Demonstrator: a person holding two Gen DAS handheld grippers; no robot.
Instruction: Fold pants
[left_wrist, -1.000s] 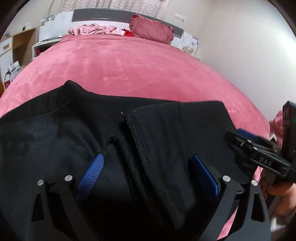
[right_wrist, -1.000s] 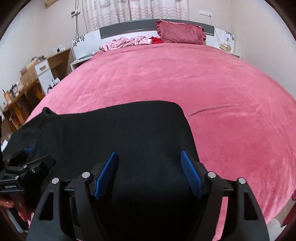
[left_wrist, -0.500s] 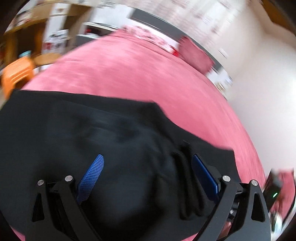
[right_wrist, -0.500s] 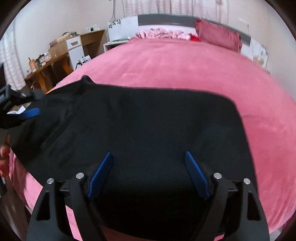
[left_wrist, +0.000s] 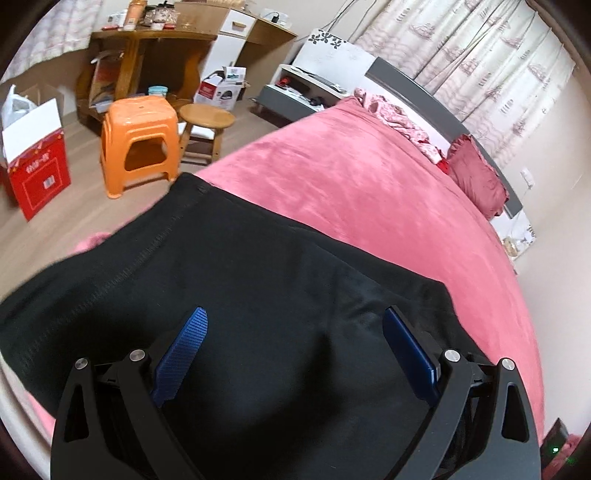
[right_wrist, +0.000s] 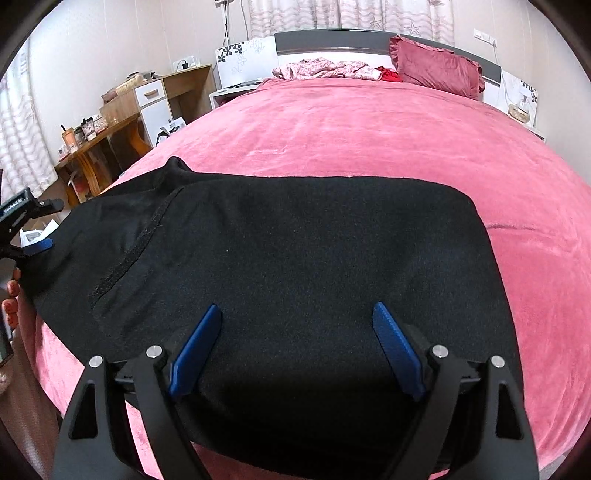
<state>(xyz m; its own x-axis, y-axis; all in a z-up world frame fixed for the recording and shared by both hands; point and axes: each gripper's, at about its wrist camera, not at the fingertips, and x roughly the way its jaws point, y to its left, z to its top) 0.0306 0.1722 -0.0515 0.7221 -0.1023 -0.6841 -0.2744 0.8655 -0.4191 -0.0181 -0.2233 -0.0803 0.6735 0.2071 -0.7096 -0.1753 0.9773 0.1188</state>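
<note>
Black pants (right_wrist: 295, 258) lie folded flat on the near part of a pink bed (right_wrist: 369, 129); they also fill the lower left wrist view (left_wrist: 258, 295). A stitched seam runs along their left part. My left gripper (left_wrist: 295, 343) is open above the pants, its blue pads wide apart and holding nothing. My right gripper (right_wrist: 297, 332) is open above the near edge of the pants, empty. The left gripper also shows at the left edge of the right wrist view (right_wrist: 33, 243), over the pants' left end.
A dark red pillow (right_wrist: 439, 70) and crumpled pink clothes (right_wrist: 328, 70) lie at the headboard. Left of the bed stand an orange plastic stool (left_wrist: 138, 144), a round wooden stool (left_wrist: 207, 122), a red and white box (left_wrist: 35, 162) and a wooden desk (left_wrist: 147, 55).
My left gripper has swung to the left end of the pants and turned toward the room's left side. My right gripper has pulled back a little. The pants now lie flatter.
</note>
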